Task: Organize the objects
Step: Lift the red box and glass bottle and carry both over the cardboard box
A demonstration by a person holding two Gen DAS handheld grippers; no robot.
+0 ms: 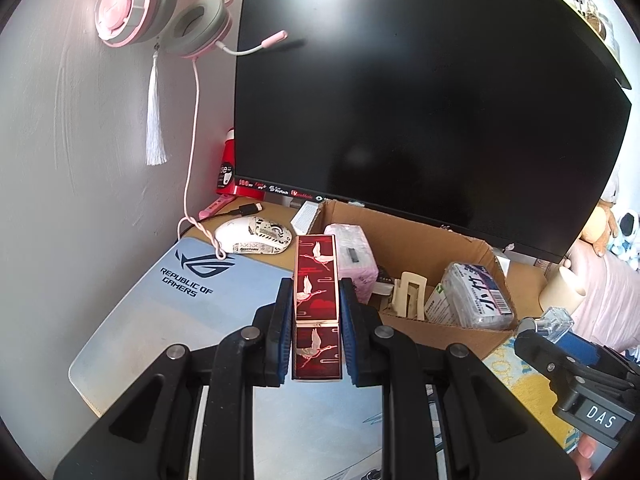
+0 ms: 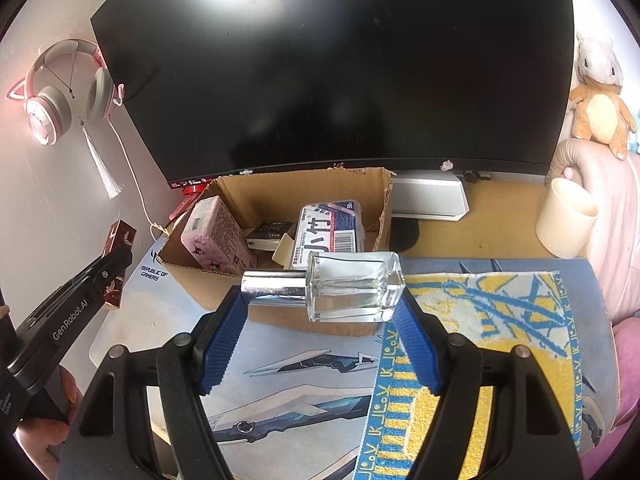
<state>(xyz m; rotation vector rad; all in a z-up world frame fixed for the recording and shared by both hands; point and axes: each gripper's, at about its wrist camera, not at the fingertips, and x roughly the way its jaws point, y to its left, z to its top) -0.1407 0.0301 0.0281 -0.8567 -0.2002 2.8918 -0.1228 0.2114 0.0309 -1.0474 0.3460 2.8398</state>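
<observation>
My left gripper is shut on a long red box with white cranes, held above the blue mouse mat, left of the open cardboard box. The red box also shows in the right wrist view. My right gripper is shut on a clear glass perfume bottle with a silver cap, held sideways just in front of the cardboard box. The bottle shows at the right of the left wrist view. The box holds a pink tissue pack, a wipes pack and a cream hair clip.
A black monitor stands behind the box. Pink headphones hang on the left wall. A white mouse lies on the mat. A yellow-blue towel covers the mat's right side. A cream cup stands at right.
</observation>
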